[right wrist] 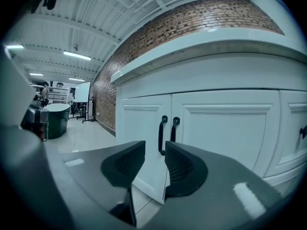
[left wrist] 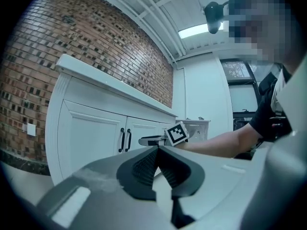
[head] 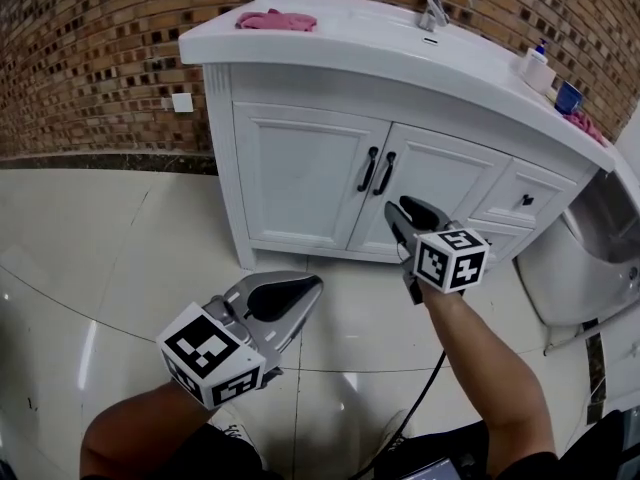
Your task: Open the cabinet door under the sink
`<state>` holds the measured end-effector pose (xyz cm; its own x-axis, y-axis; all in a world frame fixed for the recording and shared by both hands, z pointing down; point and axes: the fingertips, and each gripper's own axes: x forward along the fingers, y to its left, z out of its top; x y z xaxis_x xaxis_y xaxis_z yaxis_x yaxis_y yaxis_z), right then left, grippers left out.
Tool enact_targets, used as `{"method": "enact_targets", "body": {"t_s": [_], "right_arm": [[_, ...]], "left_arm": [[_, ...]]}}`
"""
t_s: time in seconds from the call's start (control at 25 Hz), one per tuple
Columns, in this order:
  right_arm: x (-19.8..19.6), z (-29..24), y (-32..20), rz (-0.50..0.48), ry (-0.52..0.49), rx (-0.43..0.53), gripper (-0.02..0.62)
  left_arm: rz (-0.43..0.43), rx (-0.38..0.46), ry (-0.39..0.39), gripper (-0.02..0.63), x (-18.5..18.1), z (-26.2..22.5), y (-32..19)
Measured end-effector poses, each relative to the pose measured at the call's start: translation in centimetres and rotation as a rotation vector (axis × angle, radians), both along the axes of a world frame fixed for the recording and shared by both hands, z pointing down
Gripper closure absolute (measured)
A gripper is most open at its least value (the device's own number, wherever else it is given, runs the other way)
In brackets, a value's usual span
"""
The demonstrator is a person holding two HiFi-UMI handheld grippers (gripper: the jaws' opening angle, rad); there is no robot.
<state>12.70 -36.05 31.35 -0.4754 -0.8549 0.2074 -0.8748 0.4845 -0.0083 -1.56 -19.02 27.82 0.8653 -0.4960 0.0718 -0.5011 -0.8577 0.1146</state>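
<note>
The white cabinet under the sink has two shut doors, left (head: pixel 305 173) and right (head: pixel 430 193), with a pair of black handles (head: pixel 377 171) side by side at the seam. My right gripper (head: pixel 398 210) hangs just in front of the right door, below the handles, apart from them. In the right gripper view it (right wrist: pixel 154 150) stands open with nothing between its pads, and the handles (right wrist: pixel 168 131) show just beyond the gap. My left gripper (head: pixel 305 290) is held lower and farther back over the floor; its tips (left wrist: pixel 157 150) meet, shut and empty.
The white sink top (head: pixel 330 43) carries a pink cloth (head: pixel 275 19), a faucet (head: pixel 434 8), a bottle (head: pixel 538 66) and a blue cup (head: pixel 569 96). Drawers (head: pixel 525 200) sit right of the doors. A toilet (head: pixel 585 258) stands at right. Brick wall behind, tiled floor (head: pixel 100 258).
</note>
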Motion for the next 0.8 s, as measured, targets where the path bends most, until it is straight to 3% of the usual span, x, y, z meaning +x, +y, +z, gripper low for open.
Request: {"method": "enact_targets", "body": {"t_s": [0.36, 0.8], "right_arm": [[1.3, 0.8, -5.2, 0.067, -0.107, 0.005, 0.472], [0.7, 1.4, -7.8, 0.066, -0.126, 0.036, 0.474]], "left_arm": [[-0.005, -0.043, -0.006, 0.6, 0.1, 1.6, -1.2], [-0.016, -0.072, -0.001, 0.6, -0.1, 2.4, -2.9]]}}
